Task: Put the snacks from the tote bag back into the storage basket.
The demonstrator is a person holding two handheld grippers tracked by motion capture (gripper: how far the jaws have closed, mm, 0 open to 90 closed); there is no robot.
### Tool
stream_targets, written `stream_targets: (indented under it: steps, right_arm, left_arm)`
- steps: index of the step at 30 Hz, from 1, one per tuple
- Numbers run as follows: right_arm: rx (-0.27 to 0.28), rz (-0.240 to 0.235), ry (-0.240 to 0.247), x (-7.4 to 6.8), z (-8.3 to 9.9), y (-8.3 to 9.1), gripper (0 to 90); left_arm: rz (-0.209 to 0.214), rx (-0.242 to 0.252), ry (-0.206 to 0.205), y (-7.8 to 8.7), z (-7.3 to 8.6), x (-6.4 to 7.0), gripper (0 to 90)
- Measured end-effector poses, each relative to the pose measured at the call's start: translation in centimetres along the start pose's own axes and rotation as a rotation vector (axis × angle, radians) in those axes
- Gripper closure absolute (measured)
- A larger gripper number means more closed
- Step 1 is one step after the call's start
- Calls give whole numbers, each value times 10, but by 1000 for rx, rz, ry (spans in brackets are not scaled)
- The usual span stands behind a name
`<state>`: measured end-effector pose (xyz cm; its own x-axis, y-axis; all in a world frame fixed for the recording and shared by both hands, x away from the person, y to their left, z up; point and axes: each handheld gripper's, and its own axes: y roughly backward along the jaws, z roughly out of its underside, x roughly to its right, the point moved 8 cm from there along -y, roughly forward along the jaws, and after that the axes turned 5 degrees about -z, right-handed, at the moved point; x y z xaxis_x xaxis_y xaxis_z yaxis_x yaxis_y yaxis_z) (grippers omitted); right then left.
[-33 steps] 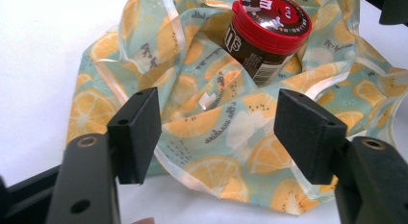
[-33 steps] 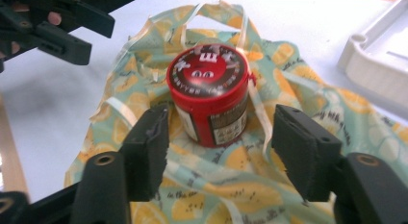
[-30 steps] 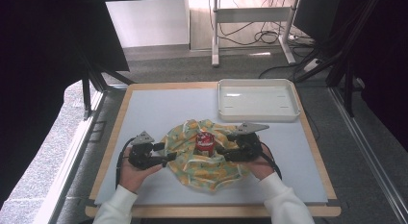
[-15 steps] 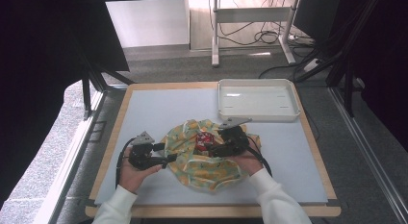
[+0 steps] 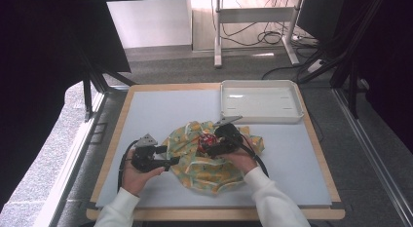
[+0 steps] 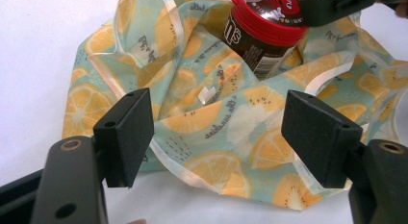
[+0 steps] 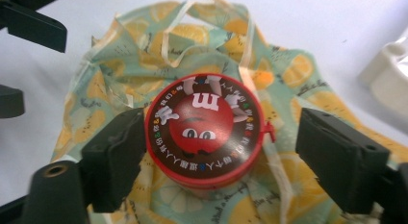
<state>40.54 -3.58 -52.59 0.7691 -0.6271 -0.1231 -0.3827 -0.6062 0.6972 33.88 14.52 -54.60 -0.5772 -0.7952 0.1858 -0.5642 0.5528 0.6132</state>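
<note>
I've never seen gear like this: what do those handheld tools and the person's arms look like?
Both are black. The left tool and right tool each carry a grey three-cornered plate, two square black padded jaws with small holes, and a trailing black cable. The person wears white sleeves.

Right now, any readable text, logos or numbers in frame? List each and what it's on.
"m": white letter on the red lid of the candy tub.
Ring of small characters round the lid rim: too blurred to read.
Barcode and white logo on the tub's side: unreadable.
Script on the lemon-print bag: too small to read.
</note>
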Motion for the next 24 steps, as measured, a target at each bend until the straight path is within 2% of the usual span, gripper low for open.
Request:
stream_targets:
  steps: [7, 10, 12, 15, 18, 24]
  right_arm:
    - [-53, 0, 0, -4, 4, -19, 139]
    - [-79, 16, 26, -5, 7, -25, 171]
    - [-78, 40, 33, -5, 7, -26, 204]
    - [-82, 42, 38, -5, 8, -25, 217]
    - [-89, 30, 59, -7, 8, -24, 221]
    - [-88, 22, 67, -7, 8, -23, 223]
  left_arm:
    - [2, -2, -5, -1, 1, 1, 270]
    - [2, -1, -4, -1, 0, 1, 270]
    - [7, 4, 3, -1, -1, 1, 270]
    - [11, 2, 0, -2, -1, 3, 271]
    - [10, 0, -2, -3, -1, 3, 270]
    - [17, 2, 17, -5, -1, 2, 271]
